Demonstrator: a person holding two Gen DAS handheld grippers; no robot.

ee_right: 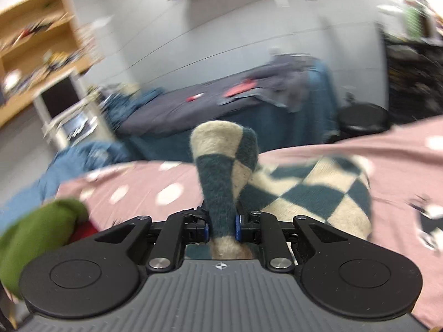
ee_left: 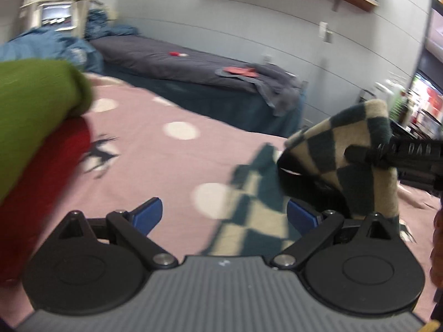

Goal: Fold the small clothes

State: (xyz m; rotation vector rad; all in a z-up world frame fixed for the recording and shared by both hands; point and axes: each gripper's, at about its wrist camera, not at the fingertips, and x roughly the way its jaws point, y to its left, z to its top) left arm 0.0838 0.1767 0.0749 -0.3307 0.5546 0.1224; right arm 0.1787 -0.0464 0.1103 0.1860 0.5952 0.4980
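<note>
My right gripper [ee_right: 221, 228] pinches a raised fold of the checkered sock [ee_right: 224, 166]; the rest trails right of my fingers, long axis slanting across the pink bedspread [ee_right: 138, 179]. My left gripper [ee_left: 224, 213] gapes empty (nearer the trailing end). Only the left view shows the sock's draped length.

Each gripper, the left gripper [ee_left: 224, 214] and the right gripper [ee_right: 221, 228], has a grey ribbed body, two round black discs, black link arms with silver screw heads, and blue pads on black fingers [ee_left: 148, 211]. A small white mark sits on the body's front edge.
</note>
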